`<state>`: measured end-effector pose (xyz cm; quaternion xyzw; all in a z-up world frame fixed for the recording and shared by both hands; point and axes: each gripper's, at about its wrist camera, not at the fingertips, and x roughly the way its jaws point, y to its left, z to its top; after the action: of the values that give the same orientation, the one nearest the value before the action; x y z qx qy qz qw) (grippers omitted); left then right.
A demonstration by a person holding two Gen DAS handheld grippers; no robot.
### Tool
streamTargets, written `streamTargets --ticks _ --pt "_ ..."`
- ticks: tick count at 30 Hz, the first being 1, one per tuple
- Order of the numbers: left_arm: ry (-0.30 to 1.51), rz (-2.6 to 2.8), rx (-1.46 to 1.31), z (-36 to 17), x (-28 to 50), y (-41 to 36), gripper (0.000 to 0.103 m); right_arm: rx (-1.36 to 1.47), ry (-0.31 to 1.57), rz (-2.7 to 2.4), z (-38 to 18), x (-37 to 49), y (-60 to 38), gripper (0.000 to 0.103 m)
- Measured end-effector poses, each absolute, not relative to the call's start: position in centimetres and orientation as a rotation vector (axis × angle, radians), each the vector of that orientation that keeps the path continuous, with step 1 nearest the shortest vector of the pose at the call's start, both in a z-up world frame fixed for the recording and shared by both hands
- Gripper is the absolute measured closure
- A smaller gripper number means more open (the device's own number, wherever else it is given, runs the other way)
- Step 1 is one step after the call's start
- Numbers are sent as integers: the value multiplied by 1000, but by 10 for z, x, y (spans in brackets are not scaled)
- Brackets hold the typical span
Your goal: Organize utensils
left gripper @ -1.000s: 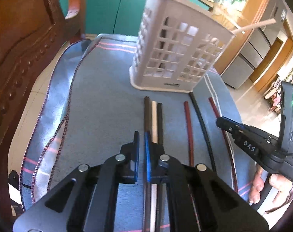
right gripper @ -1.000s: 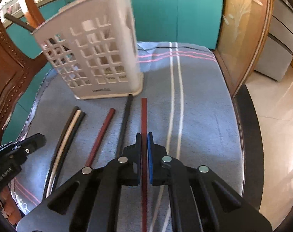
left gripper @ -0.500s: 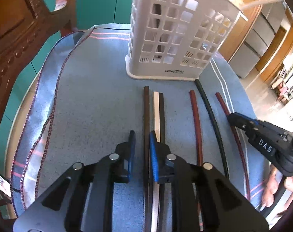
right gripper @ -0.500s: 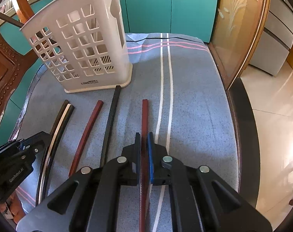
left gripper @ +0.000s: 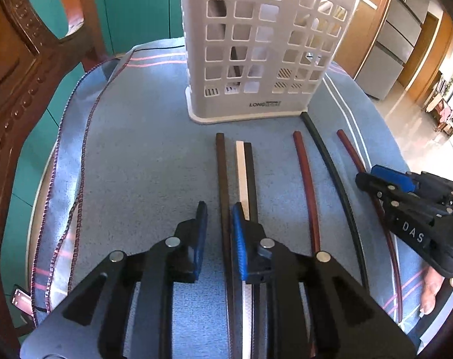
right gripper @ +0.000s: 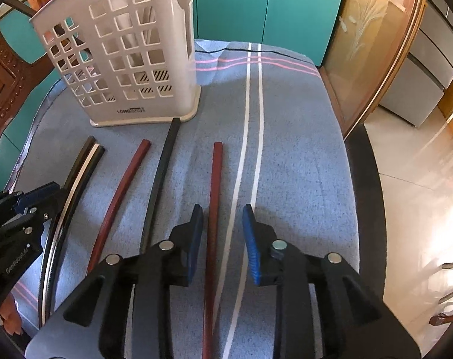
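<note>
blue striped cloth (right gripper: pixel 301 155) is covering the counter, lying bare toward its right edge. white utensil basket (left gripper: pixel 256 59) is standing at the back, six chopsticks lying in front. left tool (left gripper: pixel 219 218) is opening around a dark chopstick (left gripper: pixel 222 173); right tool (right gripper: pixel 223 221) is opening around a red chopstick (right gripper: pixel 214 185), pads clear.

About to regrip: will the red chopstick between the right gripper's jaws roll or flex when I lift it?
The red chopstick looks square-edged, so it probably won't roll on the cloth. It looks thin and rigid, probably light. Glossy sides may slip, and an end grip may let it droop. The right gripper is opening around it.
</note>
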<state>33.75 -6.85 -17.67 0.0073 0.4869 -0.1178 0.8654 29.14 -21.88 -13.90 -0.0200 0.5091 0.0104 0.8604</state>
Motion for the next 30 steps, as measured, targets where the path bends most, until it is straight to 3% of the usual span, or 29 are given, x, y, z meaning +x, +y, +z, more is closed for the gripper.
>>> streamTargets --ticks 14,15,18,19,24,26,30 --pt "1002 -205 103 -176 335 -82 82 -66 1059 37 -139 286 -216 75" --pt "1000 -202 108 -176 335 -83 79 -64 1059 38 -139 286 -216 75" --pt "988 -128 146 -177 335 -82 47 -67 1055 38 -138 285 -214 75" --pt "992 -125 134 -177 336 -80 46 -68 1053 37 -138 286 -214 75" --pt "1009 -146 78 -177 341 -74 46 -66 1045 40 -138 287 -212 75" --pt "1006 -158 74 -177 340 -76 53 -64 1041 43 -138 286 -212 75" --pt "1001 -190 80 -175 338 -82 77 -60 1038 50 -138 286 -213 75"
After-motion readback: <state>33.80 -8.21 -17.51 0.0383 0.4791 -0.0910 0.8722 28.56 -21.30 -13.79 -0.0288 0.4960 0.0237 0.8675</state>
